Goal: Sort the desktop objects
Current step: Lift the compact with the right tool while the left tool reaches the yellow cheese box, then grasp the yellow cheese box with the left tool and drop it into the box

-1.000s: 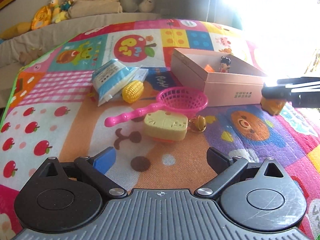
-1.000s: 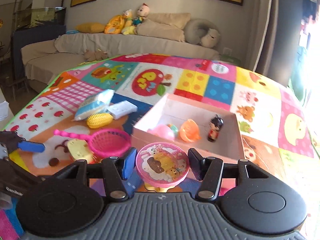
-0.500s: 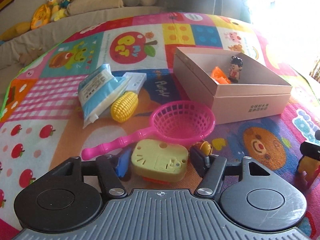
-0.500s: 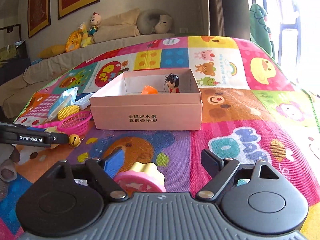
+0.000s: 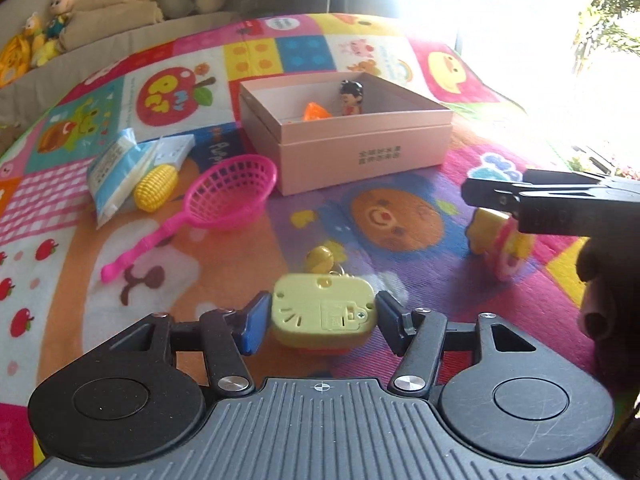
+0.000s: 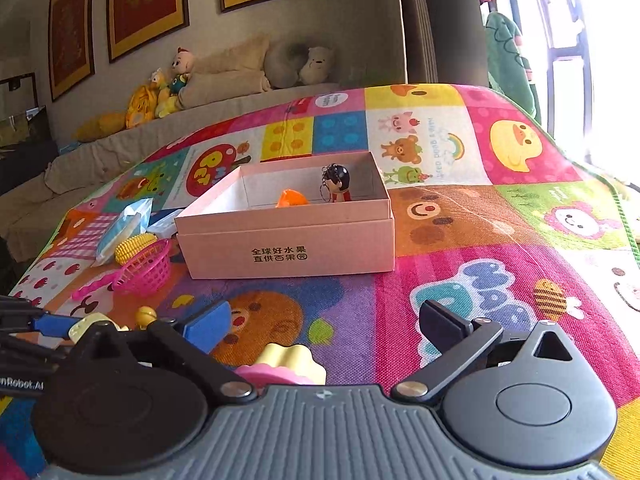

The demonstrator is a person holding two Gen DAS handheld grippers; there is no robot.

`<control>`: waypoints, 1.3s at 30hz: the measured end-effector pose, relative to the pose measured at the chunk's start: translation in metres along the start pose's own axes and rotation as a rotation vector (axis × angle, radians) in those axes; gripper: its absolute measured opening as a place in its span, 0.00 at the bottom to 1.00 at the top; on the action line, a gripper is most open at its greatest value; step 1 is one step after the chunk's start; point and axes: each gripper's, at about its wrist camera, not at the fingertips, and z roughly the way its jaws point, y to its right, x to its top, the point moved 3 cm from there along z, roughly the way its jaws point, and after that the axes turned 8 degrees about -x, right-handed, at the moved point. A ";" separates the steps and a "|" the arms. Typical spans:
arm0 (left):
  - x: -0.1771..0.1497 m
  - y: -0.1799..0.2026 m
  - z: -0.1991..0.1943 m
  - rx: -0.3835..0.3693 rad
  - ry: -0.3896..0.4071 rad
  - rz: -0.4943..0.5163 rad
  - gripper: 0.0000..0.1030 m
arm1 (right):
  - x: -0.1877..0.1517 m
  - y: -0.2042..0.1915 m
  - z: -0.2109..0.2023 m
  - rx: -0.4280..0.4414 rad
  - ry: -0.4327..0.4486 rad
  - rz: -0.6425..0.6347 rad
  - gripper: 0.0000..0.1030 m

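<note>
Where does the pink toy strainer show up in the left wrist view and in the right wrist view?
Left wrist view: the pink toy strainer lies left of centre, handle running toward the lower left, just left of the pink box.
Right wrist view: the strainer sits at the left edge, midway down, partly cut off by the toy corn behind it.
Shared landmark: the pink box, right of the strainer in both.

A home living room: sofa [image 6: 224, 92] with plush toys [image 6: 160, 92], framed pictures [image 6: 146, 4], children's play mat [image 6: 460, 216].

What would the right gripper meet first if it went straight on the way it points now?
Probably bare play mat first, since the open right gripper tilts downward; if it cleared that, the pink box looks next, though depth is unclear.
</note>
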 end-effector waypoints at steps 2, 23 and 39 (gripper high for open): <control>-0.003 0.004 -0.002 0.018 0.003 0.015 0.64 | 0.000 -0.001 -0.001 -0.001 -0.001 -0.012 0.98; -0.003 -0.016 -0.014 0.060 0.060 0.006 0.87 | -0.018 -0.030 -0.009 0.000 -0.192 -0.242 0.54; 0.039 -0.008 -0.041 0.050 0.191 0.059 0.62 | 0.024 -0.018 -0.050 0.087 -0.169 -0.247 0.54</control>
